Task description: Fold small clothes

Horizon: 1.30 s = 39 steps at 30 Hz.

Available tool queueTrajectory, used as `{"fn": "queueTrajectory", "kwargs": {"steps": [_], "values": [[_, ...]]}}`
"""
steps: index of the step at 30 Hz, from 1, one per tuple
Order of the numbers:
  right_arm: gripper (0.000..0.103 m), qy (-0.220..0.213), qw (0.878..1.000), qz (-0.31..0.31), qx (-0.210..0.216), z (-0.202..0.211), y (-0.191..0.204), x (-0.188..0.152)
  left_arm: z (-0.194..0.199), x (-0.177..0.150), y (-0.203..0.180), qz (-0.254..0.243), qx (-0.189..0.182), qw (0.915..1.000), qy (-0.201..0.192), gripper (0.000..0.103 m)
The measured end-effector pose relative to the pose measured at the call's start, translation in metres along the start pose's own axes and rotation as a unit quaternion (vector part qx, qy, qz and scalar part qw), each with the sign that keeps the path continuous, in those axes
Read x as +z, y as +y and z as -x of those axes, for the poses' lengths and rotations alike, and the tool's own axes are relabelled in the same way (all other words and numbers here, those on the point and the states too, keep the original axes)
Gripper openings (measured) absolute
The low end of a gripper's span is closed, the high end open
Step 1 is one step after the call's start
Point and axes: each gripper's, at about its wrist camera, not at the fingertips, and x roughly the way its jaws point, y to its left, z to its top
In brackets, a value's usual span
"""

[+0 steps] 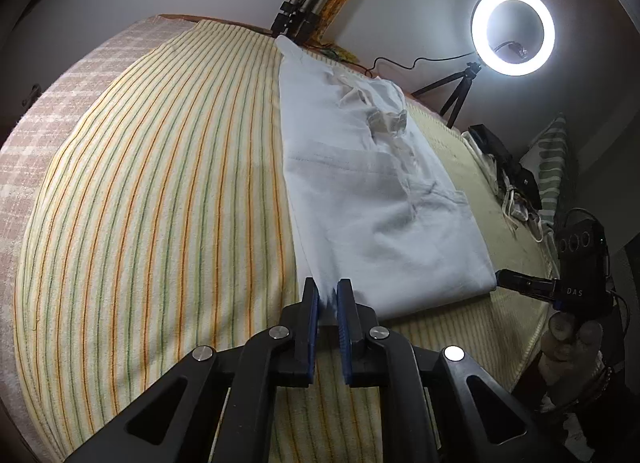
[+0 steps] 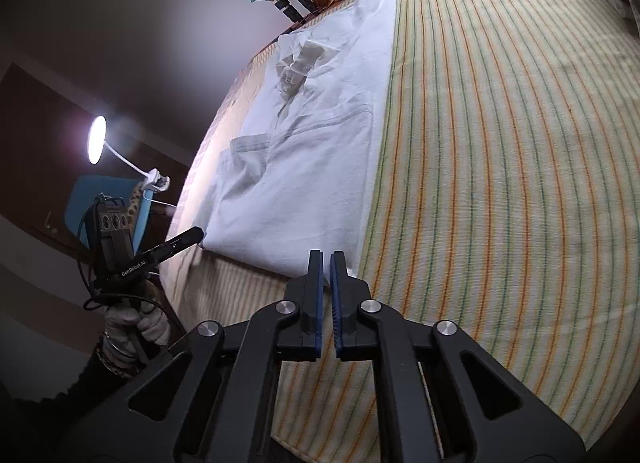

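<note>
We pinch the near hem of the white shirt [image 1: 372, 199] at both corners, left gripper [image 1: 328, 295] and right gripper [image 2: 326, 263] each clamped on cloth, probably to lift that edge evenly. The shirt stretches away from us along the striped bedspread [image 1: 160, 183].

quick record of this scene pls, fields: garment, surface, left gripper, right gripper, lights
garment: white shirt, sides folded in, lying flat
surface: striped cloth
left gripper: shut on the shirt's near hem corner
right gripper: shut on the other near hem corner
lights: ring light on a tripod; desk lamp
</note>
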Motion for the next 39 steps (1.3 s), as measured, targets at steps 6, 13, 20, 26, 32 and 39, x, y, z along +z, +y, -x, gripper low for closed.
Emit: {"fn": "queueTrajectory", "kwargs": {"steps": [6,13,20,26,32,39], "values": [[0.003,0.009,1.000,0.016,-0.023,0.000,0.002,-0.006,-0.002,-0.001,-0.007,-0.028,0.028,0.9992,0.008,0.006],[0.003,-0.015,0.999,0.022,-0.024,0.022,0.002,-0.005,0.018,-0.006,-0.005,-0.061,0.086,0.9944,0.000,0.015],[0.007,-0.027,0.998,0.052,-0.029,0.015,0.018,0.019,0.038,0.008,0.015,-0.027,0.084,0.9956,-0.030,0.021],[0.007,-0.010,0.997,0.075,-0.014,-0.006,0.036,0.032,0.028,0.022,0.000,-0.041,0.051,0.9975,-0.028,0.024],[0.007,0.011,0.990,0.134,-0.033,-0.030,0.066,0.021,0.028,0.015,0.017,-0.006,0.038,0.9990,-0.024,0.024],[0.008,0.019,0.990,0.132,-0.038,-0.049,0.075,0.029,0.041,0.005,0.021,-0.010,0.017,0.9993,-0.032,0.024]]}}
